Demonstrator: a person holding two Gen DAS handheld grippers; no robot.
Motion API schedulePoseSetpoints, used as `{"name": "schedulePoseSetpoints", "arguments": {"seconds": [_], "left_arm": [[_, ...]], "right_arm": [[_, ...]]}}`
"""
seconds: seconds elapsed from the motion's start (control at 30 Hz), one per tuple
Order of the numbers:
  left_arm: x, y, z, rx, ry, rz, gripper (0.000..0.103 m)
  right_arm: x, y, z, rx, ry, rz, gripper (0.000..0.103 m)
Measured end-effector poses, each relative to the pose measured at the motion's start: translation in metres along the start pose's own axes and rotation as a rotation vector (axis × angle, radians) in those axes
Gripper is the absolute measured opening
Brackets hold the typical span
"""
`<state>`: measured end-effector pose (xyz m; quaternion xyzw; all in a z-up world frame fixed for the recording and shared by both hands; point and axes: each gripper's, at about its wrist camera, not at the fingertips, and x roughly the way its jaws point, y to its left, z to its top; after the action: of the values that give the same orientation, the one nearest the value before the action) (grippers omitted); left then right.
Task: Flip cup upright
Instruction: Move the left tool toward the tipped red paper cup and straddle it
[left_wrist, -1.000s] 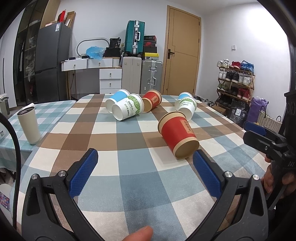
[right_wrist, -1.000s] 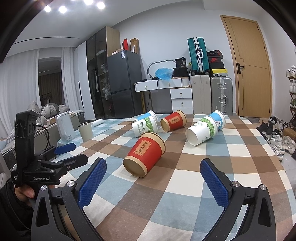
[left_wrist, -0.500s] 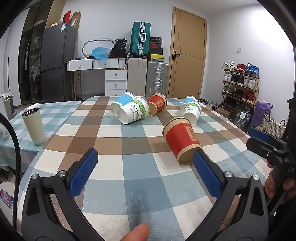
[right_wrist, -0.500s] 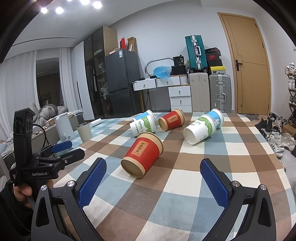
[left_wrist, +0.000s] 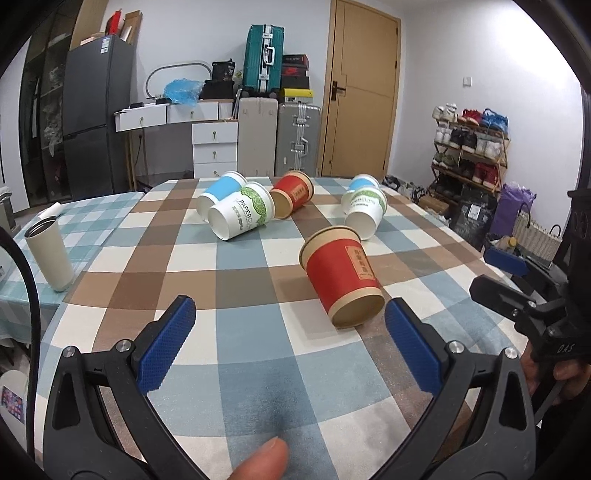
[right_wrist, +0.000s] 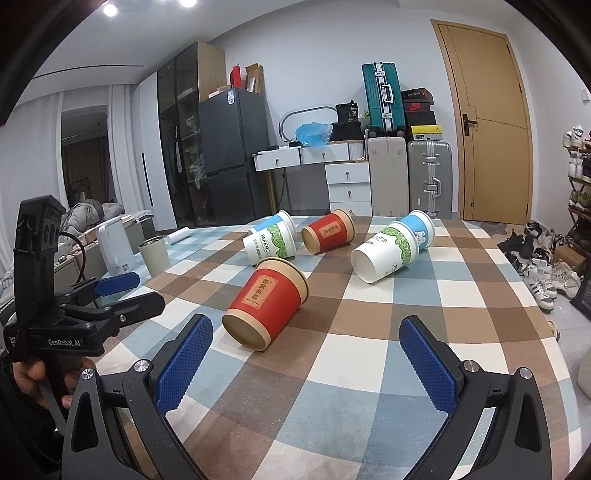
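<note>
Several paper cups lie on their sides on the checked tablecloth (left_wrist: 240, 302). The nearest is a red cup (left_wrist: 341, 278), its base end toward me; it also shows in the right wrist view (right_wrist: 266, 302). Behind it lie a white and green cup (left_wrist: 242, 216), a blue cup (left_wrist: 221, 194), a second red cup (left_wrist: 293, 194) and another white and green cup (left_wrist: 364, 212). My left gripper (left_wrist: 290, 343) is open and empty, just short of the red cup. My right gripper (right_wrist: 304, 363) is open and empty, also just short of it.
A beige tumbler (left_wrist: 50, 256) stands upright at the table's left. The right gripper shows at the right edge of the left wrist view (left_wrist: 517, 291); the left gripper shows at the left of the right wrist view (right_wrist: 92, 306). A shoe rack (left_wrist: 469, 147) stands right of the table.
Both grippers have moved a little closer to the near red cup, which looms larger. The cups have not moved. Both stay open.
</note>
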<state>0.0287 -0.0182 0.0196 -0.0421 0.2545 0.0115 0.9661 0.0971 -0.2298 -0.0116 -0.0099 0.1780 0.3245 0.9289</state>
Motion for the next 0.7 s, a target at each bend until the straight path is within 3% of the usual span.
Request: {"name": "schedulePoseSetpoints", "arguments": {"seconds": [0.13, 0.7], "left_arm": [[0.016, -0.006, 0.006, -0.021, 0.059, 0.0, 0.102], [0.084, -0.035, 0.026, -0.023, 0.167, -0.011, 0.102]], "right_arm": [[0.004, -0.005, 0.001, 0.007, 0.017, -0.014, 0.103], [0.009, -0.017, 0.001, 0.072, 0.024, -0.018, 0.103]]}}
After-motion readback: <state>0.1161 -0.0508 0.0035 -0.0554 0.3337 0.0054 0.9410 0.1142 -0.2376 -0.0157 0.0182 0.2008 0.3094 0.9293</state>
